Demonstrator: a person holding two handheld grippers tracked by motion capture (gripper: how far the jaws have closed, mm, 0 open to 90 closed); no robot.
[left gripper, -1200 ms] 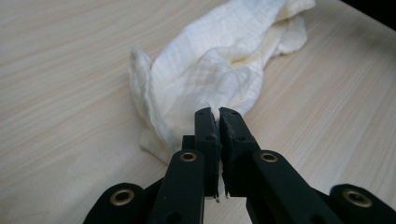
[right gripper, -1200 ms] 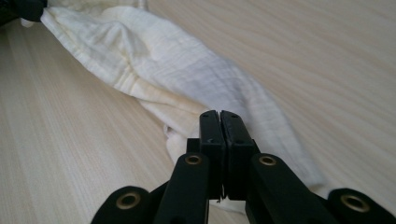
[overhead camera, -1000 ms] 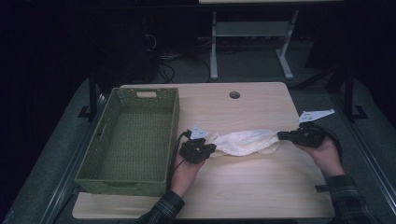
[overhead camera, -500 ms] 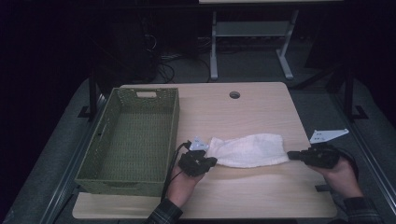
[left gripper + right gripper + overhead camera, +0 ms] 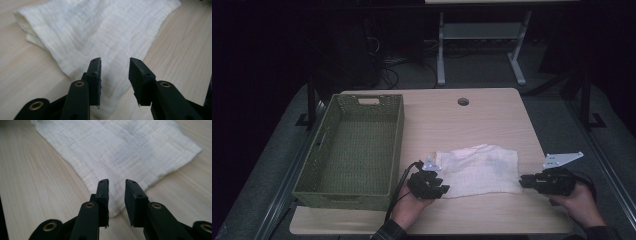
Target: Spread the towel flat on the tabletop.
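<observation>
Cloth: white cloth (image 5: 477,170) lies flat on the table (image 5: 492,120), spread between the two grippers, near the front edge and just right of the basket
Left gripper: left gripper (image 5: 437,190) sits at the cloth's near left corner; its jaws have just been opening and now stand apart with a clear gap, the cloth (image 5: 100,32) lying beneath and between them, not pinched
Right gripper: right gripper (image 5: 524,181) rests at the cloth's near right corner; its jaws have just been opening to a narrow gap over the corner of the cloth (image 5: 120,150), no grip on it
Basket: green woven basket (image 5: 357,150) stands on the left part of the table, apart from the cloth
Hands: each gripper is held from the near side, low over the tabletop
</observation>
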